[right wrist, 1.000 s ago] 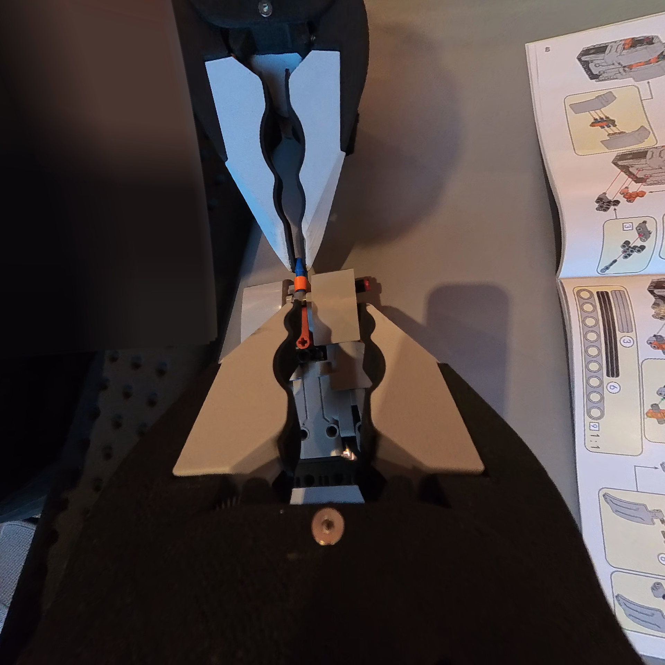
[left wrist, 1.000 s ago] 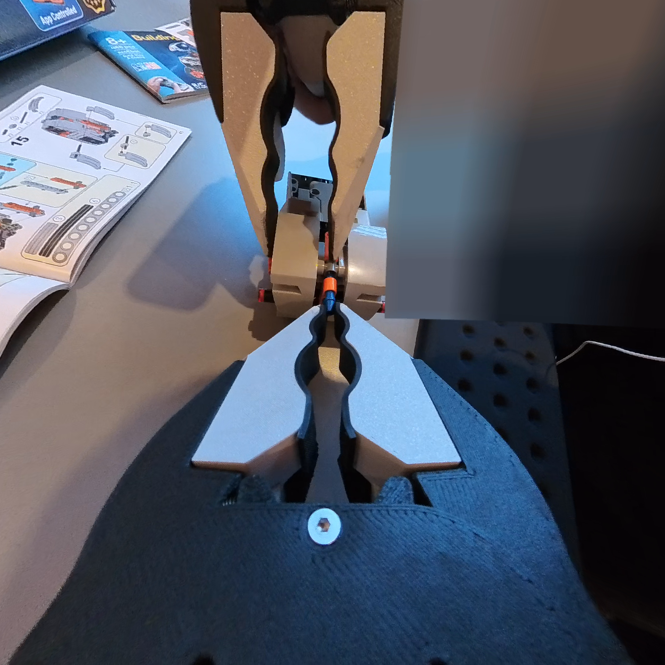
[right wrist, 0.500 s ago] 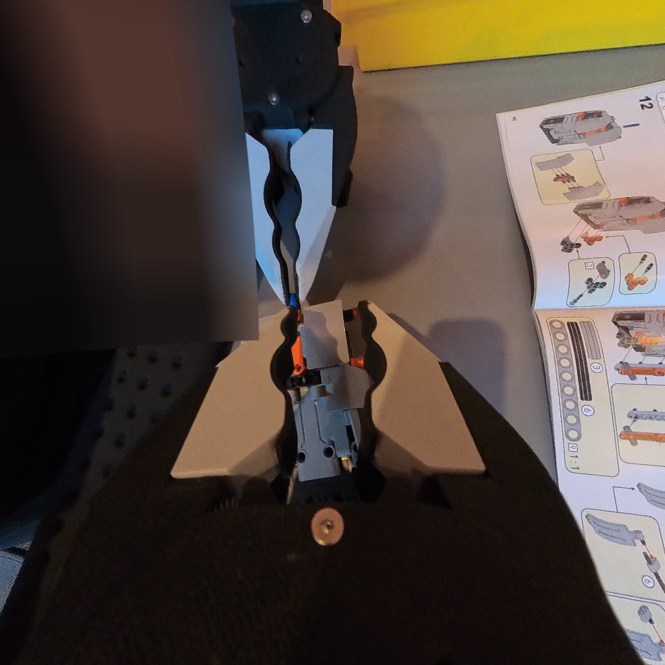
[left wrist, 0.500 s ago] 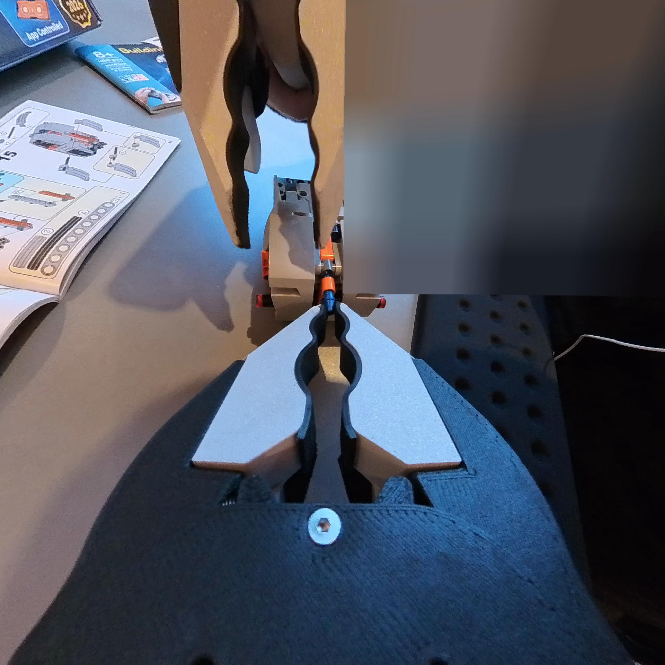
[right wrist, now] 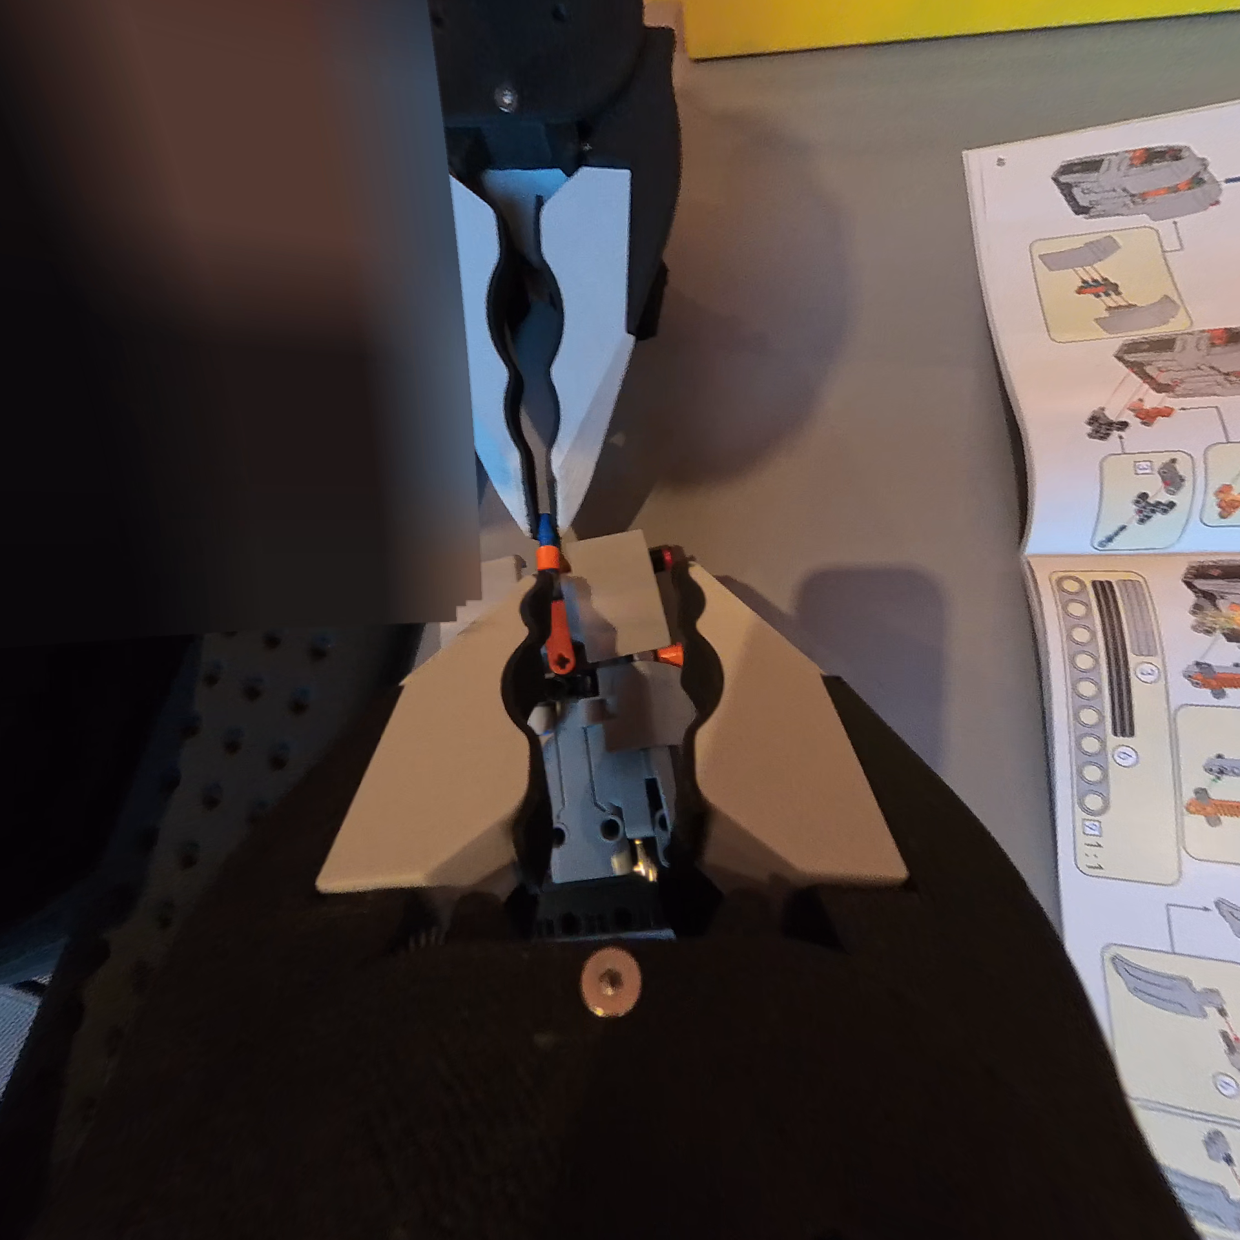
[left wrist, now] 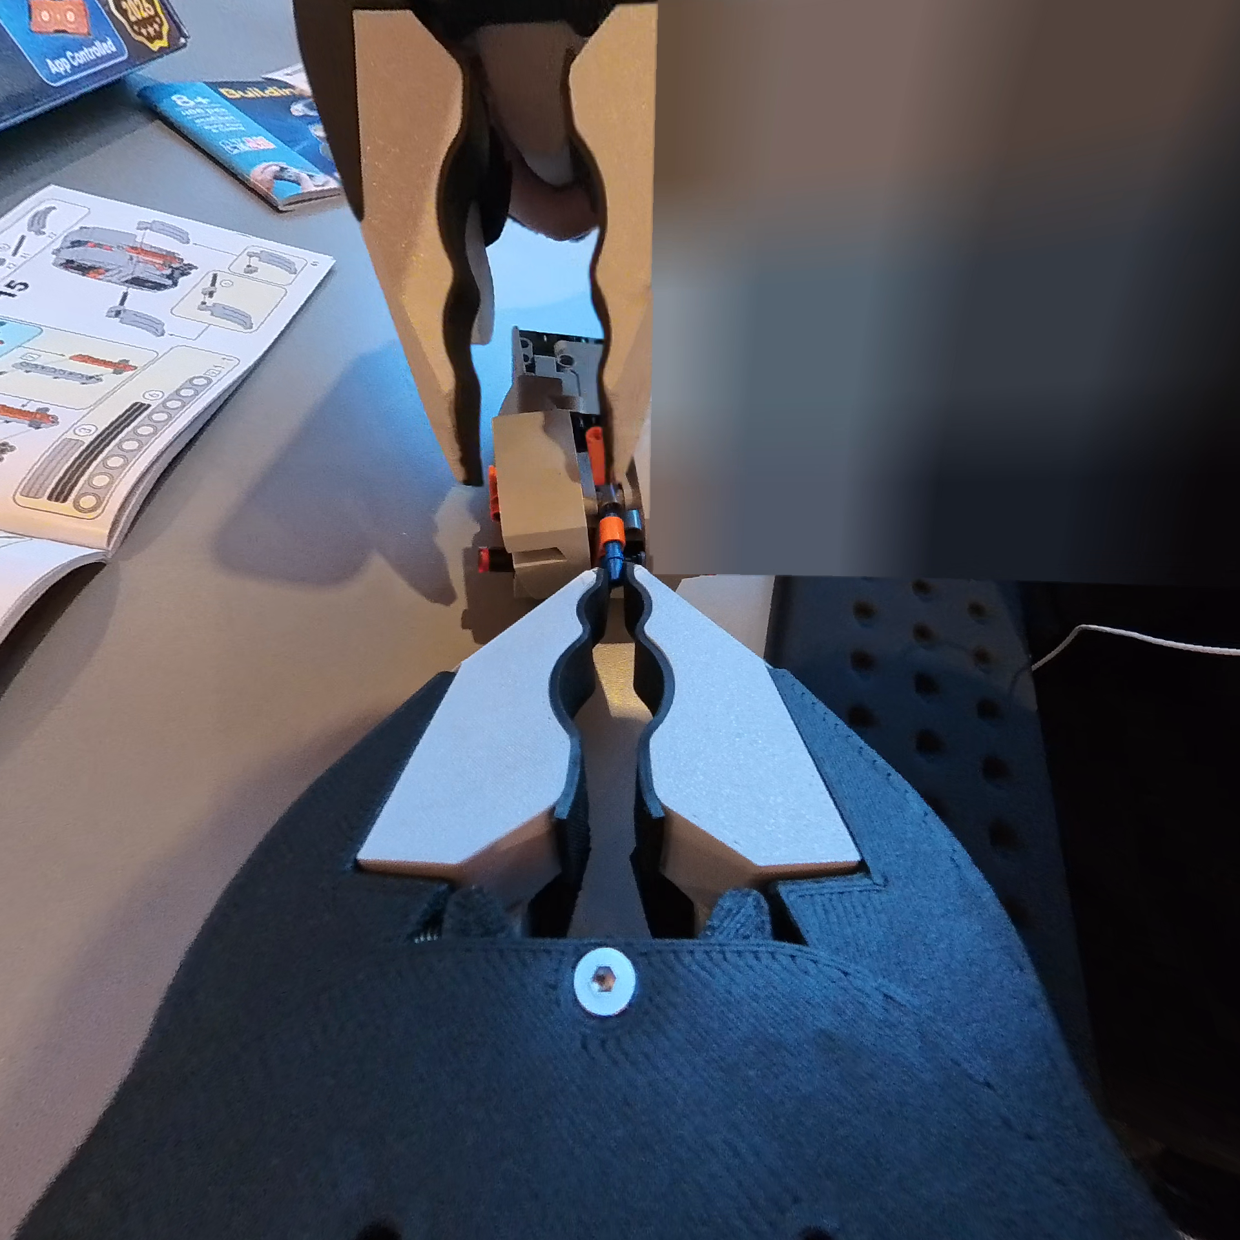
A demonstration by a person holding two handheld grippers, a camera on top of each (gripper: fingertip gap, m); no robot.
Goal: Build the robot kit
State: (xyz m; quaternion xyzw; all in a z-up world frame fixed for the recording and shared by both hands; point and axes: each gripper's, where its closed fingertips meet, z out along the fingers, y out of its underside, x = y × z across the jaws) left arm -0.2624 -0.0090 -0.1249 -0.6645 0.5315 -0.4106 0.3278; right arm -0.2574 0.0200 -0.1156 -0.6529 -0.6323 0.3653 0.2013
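a small grey brick-built assembly (right wrist: 607, 771) with orange and black pins sits between the fingers of the right gripper (right wrist: 604, 570), which are parted about its width and press its sides, holding it just above the grey table (left wrist: 201, 704). from its front end a thin blue pin (left wrist: 612, 555) with an orange collar sticks out, and the left gripper (left wrist: 610, 574) has its fingertips pinched nearly together on that blue tip. the two grippers face each other tip to tip, the left one low and level, the right one coming in from the far side with its fingers angled down over the assembly. against half a second ago the right gripper sits a little lower and closer in the left wrist view, with more of the assembly's grey side showing between its fingers, and the left gripper's grip on the pin is unchanged. an open instruction booklet (right wrist: 1141, 604) lies on the table to the side, a smaller blue booklet (left wrist: 235, 134) and a dark blue box (left wrist: 67, 54) beyond it, and a yellow box (right wrist: 939, 27) at the far edge.
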